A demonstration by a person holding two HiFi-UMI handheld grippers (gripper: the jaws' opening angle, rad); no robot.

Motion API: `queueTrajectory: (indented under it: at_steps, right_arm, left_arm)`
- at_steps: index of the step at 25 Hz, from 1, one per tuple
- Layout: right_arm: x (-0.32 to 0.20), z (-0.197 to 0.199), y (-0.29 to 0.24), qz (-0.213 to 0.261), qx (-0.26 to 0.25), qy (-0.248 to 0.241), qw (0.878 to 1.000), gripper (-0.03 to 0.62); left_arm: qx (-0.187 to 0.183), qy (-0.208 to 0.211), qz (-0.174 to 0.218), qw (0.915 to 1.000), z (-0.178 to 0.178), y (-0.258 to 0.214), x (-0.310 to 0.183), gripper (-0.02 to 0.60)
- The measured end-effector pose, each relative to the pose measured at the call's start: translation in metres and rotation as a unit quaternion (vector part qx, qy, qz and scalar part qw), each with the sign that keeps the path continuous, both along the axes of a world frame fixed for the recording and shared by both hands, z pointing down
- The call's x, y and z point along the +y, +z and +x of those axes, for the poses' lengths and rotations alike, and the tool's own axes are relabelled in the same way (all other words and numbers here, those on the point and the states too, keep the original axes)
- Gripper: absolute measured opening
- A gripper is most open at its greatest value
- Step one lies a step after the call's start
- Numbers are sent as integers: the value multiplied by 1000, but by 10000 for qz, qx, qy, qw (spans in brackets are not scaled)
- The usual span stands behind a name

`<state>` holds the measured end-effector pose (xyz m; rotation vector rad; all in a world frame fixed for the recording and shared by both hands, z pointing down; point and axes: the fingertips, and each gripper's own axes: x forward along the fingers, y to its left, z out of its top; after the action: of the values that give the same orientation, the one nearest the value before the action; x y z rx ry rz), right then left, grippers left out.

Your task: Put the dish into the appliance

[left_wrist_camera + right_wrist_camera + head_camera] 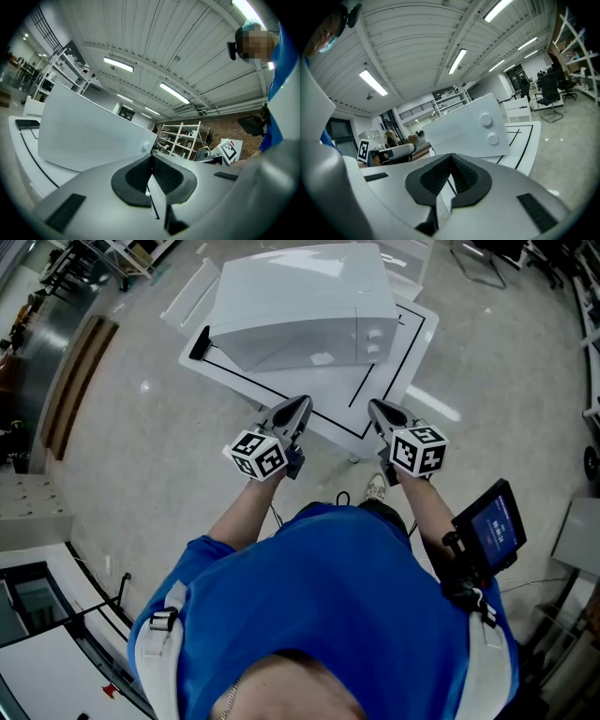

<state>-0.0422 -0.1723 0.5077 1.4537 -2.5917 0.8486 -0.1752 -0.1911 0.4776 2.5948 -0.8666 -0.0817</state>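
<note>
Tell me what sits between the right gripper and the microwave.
Only bare white table separates the right gripper from the microwave, as the right gripper view shows.

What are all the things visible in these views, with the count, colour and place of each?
appliance: one, white, on the table, two round knobs on its front
table: one, white with black lines, ahead of the person
dish: none seen in any view
wooden board: one, brown, on the floor at left
shelf rack: one, pale, far background
office chair: one, dark, far right
screen device: one, black, on the right forearm
shirt: one, blue, on the person
left gripper: one, grey, jaws together, empty
right gripper: one, grey, jaws together, empty
</note>
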Motion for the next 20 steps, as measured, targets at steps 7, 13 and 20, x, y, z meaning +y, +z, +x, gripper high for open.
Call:
queueTrajectory:
  at_steps: [7,13,20]
  right_arm:
    - [21,-15,-1,114,131,126,9998,2]
    - [33,-21,2,127,173,237,9995,2]
    - [44,-36,4,130,290,188,9993,2]
  left_arm:
    - [70,101,-82,9999,-22,8,23,8]
    - [85,85,-57,9999,-32,11,32,8]
    - [165,81,1,9998,-45,10,39,8]
